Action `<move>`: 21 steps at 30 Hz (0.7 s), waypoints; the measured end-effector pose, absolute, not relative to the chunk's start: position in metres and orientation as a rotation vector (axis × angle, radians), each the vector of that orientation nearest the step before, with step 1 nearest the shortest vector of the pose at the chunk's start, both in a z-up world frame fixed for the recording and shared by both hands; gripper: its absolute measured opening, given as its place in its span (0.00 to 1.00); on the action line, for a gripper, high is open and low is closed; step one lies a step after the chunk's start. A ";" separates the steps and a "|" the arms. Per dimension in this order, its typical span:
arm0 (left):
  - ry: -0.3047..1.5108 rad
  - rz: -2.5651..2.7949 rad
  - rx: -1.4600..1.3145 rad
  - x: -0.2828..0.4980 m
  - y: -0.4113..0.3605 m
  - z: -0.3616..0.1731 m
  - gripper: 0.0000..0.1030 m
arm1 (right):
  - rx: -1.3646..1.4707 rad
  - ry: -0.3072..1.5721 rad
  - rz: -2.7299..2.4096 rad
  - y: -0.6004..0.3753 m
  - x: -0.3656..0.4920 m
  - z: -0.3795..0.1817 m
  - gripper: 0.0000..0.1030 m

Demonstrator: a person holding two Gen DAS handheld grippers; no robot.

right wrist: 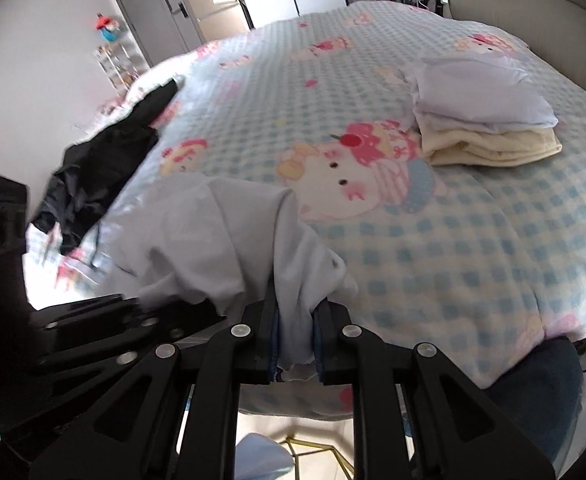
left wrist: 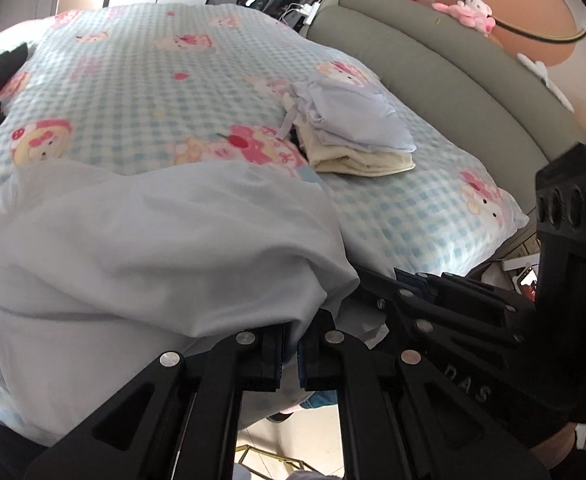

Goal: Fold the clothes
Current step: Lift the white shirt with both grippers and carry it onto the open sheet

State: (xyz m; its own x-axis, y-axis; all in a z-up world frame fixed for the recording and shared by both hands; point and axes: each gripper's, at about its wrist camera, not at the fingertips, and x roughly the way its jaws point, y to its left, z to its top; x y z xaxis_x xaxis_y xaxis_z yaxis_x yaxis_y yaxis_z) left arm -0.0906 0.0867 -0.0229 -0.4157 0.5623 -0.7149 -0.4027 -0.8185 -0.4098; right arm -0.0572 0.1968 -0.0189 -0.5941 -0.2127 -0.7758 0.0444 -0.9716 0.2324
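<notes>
- Left black two-finger gripper point(left wrist: 291, 350) is clenched almost fully, its blue-lined pads pinching an edge of the pale blue-white thin cloth garment point(left wrist: 145, 248).
- Right black two-finger gripper point(right wrist: 295, 340) is closed on a thicker bunch of the same garment point(right wrist: 229, 236), so its pads stand slightly apart with the fabric gathered between them.
- Both grippers sit just beside each other at the near edge of the bed; in the left wrist view the right gripper shows just to the right of the left one.
- The garment bulges loosely from the two grips onto the blue-and-white checked blanket with pink cartoon-cat print point(right wrist: 433, 240).
- Farther up the blanket, well apart from the grippers, lies a folded stack of a pale blue cloth on a cream one point(right wrist: 485, 128).
- A crumpled black garment point(right wrist: 93, 172) lies at the blanket's far left edge.
</notes>
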 end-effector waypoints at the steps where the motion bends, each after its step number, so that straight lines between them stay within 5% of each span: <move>1: -0.231 2.226 -1.219 -0.092 0.090 -0.022 0.05 | 1.319 -0.262 -2.686 0.199 -0.057 -0.015 0.13; 13: -0.215 2.099 -1.342 -0.106 0.117 -0.026 0.09 | 1.391 -0.331 -2.719 0.242 -0.048 -0.010 0.16; 17: -0.244 2.103 -1.328 -0.112 0.085 -0.014 0.41 | 1.402 -0.355 -2.692 0.248 -0.054 -0.011 0.23; 21: -0.342 2.176 -1.326 -0.132 0.046 -0.009 0.47 | 1.391 -0.410 -2.697 0.256 -0.076 -0.005 0.38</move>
State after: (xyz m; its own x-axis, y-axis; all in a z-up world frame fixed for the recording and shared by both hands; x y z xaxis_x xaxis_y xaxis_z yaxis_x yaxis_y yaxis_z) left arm -0.1323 0.0457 -0.0087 -0.3516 0.5838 -0.7318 -0.3312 -0.8088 -0.4860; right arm -0.0757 0.2559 -0.0051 -0.5849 -0.1910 -0.7883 -0.0518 -0.9611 0.2713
